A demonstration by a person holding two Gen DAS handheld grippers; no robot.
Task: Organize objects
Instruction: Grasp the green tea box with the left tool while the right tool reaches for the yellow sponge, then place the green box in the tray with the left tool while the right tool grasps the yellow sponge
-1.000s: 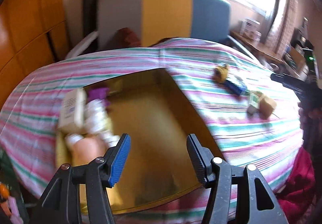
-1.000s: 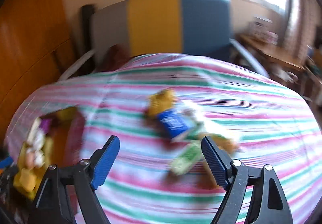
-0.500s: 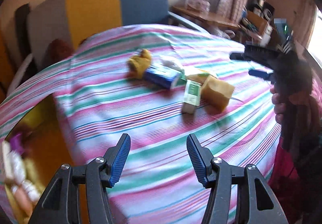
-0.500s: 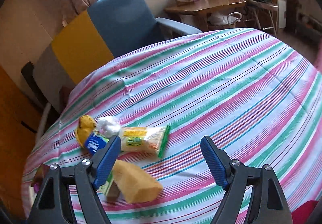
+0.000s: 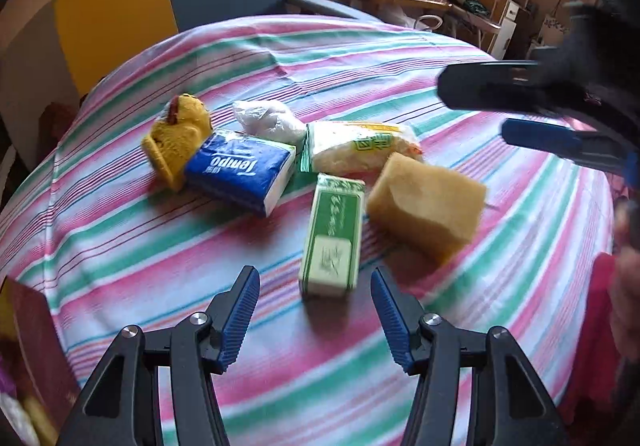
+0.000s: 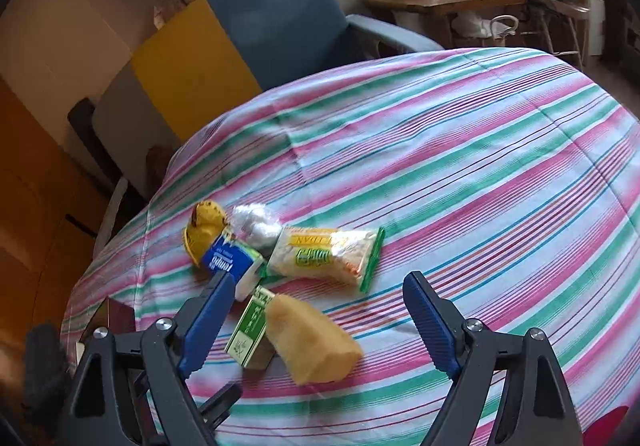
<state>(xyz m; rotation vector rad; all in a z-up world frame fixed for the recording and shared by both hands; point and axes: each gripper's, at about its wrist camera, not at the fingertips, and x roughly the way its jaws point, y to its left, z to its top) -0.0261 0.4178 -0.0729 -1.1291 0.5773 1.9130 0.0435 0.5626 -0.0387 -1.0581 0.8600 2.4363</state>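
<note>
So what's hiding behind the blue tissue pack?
Behind the blue tissue pack sit a yellow plush toy and a crinkly white bag. The pack covers their lower parts.

Both tongs (image 5: 314,310) (image 6: 316,318) have black triangular frames, silver rivets and ribbed blue pads (image 5: 240,314).

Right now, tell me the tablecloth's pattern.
Pink, green and white stripes on the tablecloth; the right wrist view shows it best.

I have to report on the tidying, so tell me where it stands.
Done: a few things already lie in the box at the table's left edge. In hand: nothing; the left claw is open just short of the green carton, the right claw open over the sponge. Left: the tissue pack, yellow toy, snack bag and clear bag.
</note>
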